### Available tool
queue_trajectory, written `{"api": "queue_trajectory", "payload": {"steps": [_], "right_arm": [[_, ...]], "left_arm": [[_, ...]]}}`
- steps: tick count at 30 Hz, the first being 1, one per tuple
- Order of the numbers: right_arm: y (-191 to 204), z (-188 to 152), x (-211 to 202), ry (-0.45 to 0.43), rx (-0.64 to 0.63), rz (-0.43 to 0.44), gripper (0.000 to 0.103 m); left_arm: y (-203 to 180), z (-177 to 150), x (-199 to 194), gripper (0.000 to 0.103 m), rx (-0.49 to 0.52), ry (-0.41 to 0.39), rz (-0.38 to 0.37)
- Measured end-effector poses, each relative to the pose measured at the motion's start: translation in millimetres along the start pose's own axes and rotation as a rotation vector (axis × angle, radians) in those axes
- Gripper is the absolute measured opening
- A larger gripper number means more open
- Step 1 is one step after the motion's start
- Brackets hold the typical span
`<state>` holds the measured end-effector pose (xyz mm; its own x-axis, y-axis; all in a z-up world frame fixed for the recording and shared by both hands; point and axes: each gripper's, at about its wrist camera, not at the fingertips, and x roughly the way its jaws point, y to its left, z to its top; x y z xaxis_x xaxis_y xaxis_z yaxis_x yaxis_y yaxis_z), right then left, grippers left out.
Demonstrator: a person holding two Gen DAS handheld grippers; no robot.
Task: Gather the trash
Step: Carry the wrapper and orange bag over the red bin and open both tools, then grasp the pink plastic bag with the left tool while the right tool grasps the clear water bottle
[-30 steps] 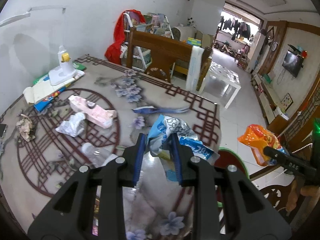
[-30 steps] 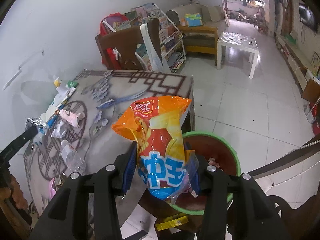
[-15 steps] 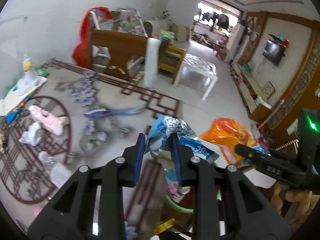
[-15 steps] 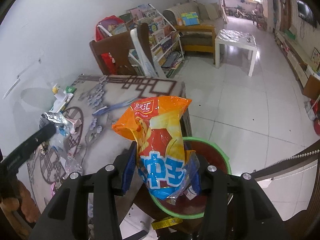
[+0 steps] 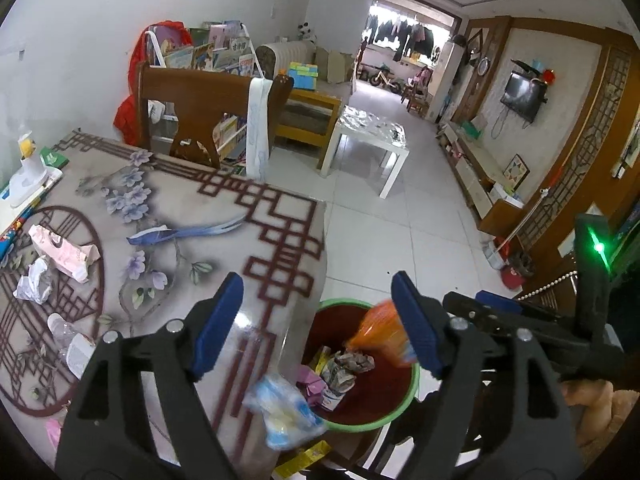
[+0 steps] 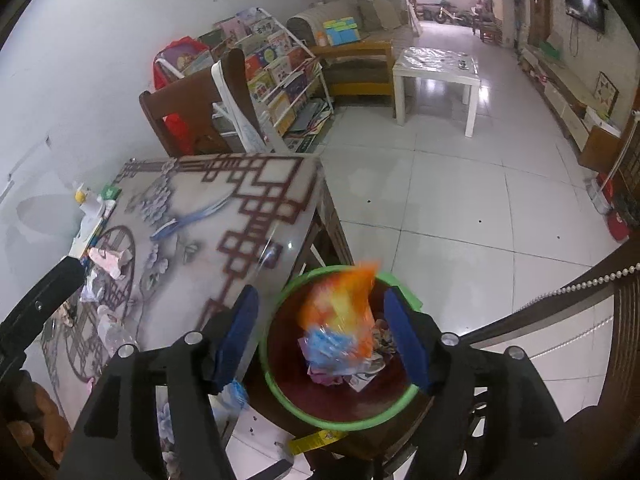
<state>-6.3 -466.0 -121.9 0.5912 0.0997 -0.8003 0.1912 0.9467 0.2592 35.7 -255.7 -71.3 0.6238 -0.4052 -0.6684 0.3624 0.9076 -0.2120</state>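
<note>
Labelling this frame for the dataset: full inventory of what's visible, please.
bin: 1, green rim, dark inside, on floor at table edge
orange snack bag: 1, blurred, dropping into bin
blue-white wrapper: 1, blurred, over table edge beside bin
table: 1, grey with maroon pattern
pink packet: 1, on table
crumpled white wrapper: 1, on table
clear bottle: 1, lying on table
wooden chair: 1, brown, behind table
white side table: 1, on floor
left tongs: opening, nothing between
right tongs: opening, bag released
</note>
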Motion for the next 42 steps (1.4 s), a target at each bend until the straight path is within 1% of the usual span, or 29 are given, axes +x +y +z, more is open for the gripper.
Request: {"api": "queue_trajectory", "payload": {"steps": [6, 11, 18, 22, 24, 28, 30, 32, 33, 36, 40, 42], "right_arm": [[11.1, -1.8, 0.4, 0.000, -0.030, 0.009, 0.067], [19.9, -3.2, 1.7, 0.001, -0.057, 0.009, 0.067], [33.5, -5.8, 2.3, 0.010, -0.096, 0.008, 0.067], [54.7, -7.0, -3.3, -0.010, -0.156, 0.026, 0.068], [64.2, -6.8, -3.4, -0.012, -0.179, 0.036, 0.068], [88.3, -6.9, 3.5, 0.000, -0.223, 0.066, 0.069], [105.4, -8.9, 11.6, 0.017, -0.259, 0.081, 0.069], [120.8, -11.8, 19.6, 0.036, -0.293, 0.096, 0.069], [130.7, -14.0, 24.9, 0.049, -0.312, 0.108, 0.069], [152.9, -20.8, 37.2, 0.077, -0.347, 0.139, 0.069], [181.6, -28.6, 52.5, 0.115, -0.392, 0.171, 0.069], [198.9, -33.8, 60.6, 0.135, -0.426, 0.186, 0.069]], "left_arm": [[13.9, 0.5, -10.7, 0.076, -0.031, -0.018, 0.024], [30.5, -2.2, -21.5, 0.076, -0.050, -0.028, 0.053], [57.8, -5.8, -41.9, 0.078, -0.063, -0.059, 0.123], [87.3, -13.0, -58.5, 0.082, -0.086, -0.068, 0.194], [107.1, -17.6, -66.0, 0.082, -0.111, -0.069, 0.234], [155.6, -35.4, -81.2, 0.082, -0.207, -0.051, 0.319], [175.6, -49.1, -87.1, 0.082, -0.244, -0.032, 0.362], [198.6, -72.9, -93.8, 0.082, -0.287, 0.007, 0.421], [205.1, -80.3, -95.9, 0.082, -0.298, 0.022, 0.437], [233.1, -122.0, -100.3, 0.082, -0.373, 0.121, 0.499], [258.6, -165.9, -98.9, 0.082, -0.462, 0.236, 0.513], [266.0, -179.9, -93.0, 0.082, -0.483, 0.280, 0.505]]}}
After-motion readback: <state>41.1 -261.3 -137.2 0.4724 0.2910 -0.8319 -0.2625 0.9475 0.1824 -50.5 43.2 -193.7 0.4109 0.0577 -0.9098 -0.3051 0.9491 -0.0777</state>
